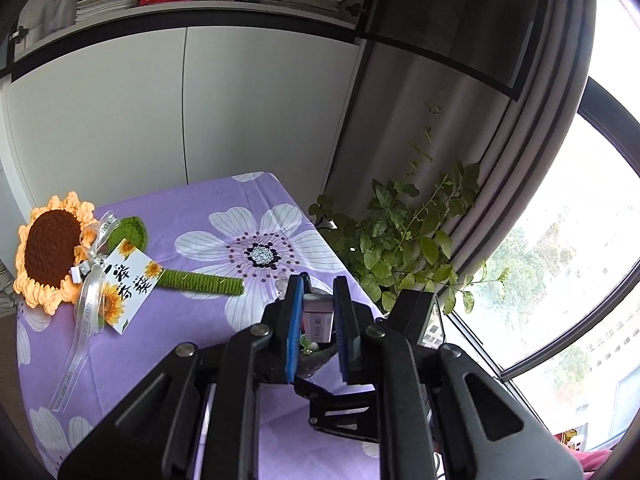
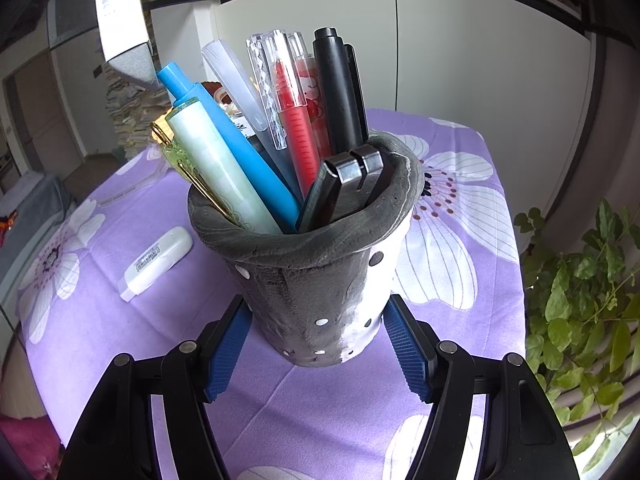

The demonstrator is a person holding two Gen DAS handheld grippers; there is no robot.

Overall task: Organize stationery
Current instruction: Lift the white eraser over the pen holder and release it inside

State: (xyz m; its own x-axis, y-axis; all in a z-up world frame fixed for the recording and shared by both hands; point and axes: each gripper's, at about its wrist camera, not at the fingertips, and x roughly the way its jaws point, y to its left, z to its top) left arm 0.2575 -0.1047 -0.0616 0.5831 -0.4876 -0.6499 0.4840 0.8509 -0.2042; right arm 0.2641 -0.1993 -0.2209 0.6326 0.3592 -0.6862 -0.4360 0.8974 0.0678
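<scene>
A grey felt pen holder (image 2: 320,280) with white dots stands on the purple flowered cloth. It is packed with pens: blue (image 2: 224,136), pale green (image 2: 216,168), red (image 2: 296,128) and black (image 2: 340,92). My right gripper (image 2: 316,344) is shut on the holder's lower sides. My left gripper (image 1: 318,312) is up in the air, shut on a small white tube (image 1: 319,322) with a grey end and a barcode label. Part of the holder's rim (image 1: 320,362) shows just below it. A white piece with a grey tip (image 2: 124,28) hangs in from the top left of the right wrist view.
A white eraser-like case (image 2: 156,260) lies on the cloth left of the holder. A crocheted sunflower (image 1: 52,252) with a tag and ribbon lies at the table's far left. A leafy plant (image 1: 400,248) stands past the table's right edge, by the window. White cabinets are behind.
</scene>
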